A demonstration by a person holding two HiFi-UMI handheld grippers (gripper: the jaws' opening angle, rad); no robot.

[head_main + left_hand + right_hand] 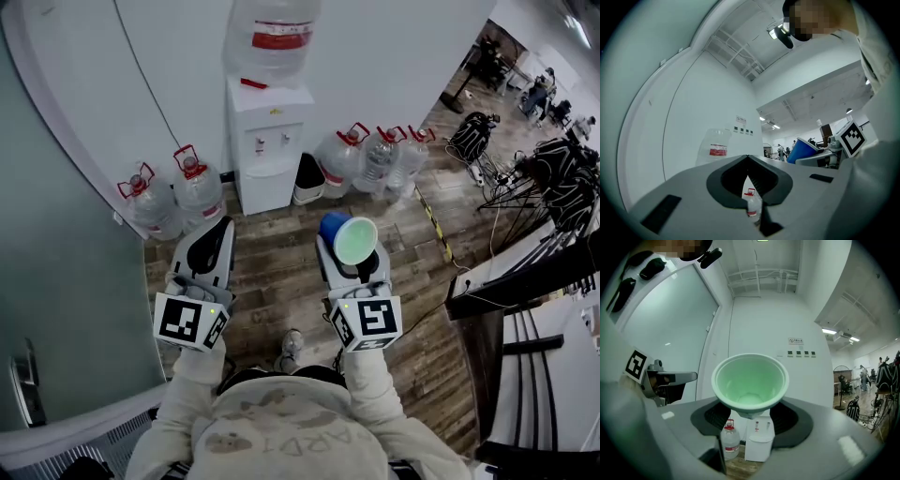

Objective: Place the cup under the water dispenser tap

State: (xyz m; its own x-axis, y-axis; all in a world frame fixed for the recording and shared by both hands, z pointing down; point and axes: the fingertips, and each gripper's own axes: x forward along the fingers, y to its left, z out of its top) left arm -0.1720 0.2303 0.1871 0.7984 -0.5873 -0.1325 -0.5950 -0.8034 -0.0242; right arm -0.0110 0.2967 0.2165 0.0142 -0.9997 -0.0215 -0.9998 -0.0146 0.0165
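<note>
**Holding the cup, dispenser ahead and left**

The right gripper [352, 255] grasps the blue cup [349, 237], whose axis runs along the jaws with its mouth turned back at the person. The water dispenser [267, 155] stands well ahead and slightly left, with only bare floor [272, 281] between. The left gripper [208, 246], clenched on nothing, hangs alongside. Spare bottles [361, 159] flank the dispenser.

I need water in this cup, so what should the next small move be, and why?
Probably carry the right tool forward toward the water dispenser. It already grips the cup, but a stretch of wooden floor lies between the cup and the taps, so the cup looks too far away to set down.
</note>
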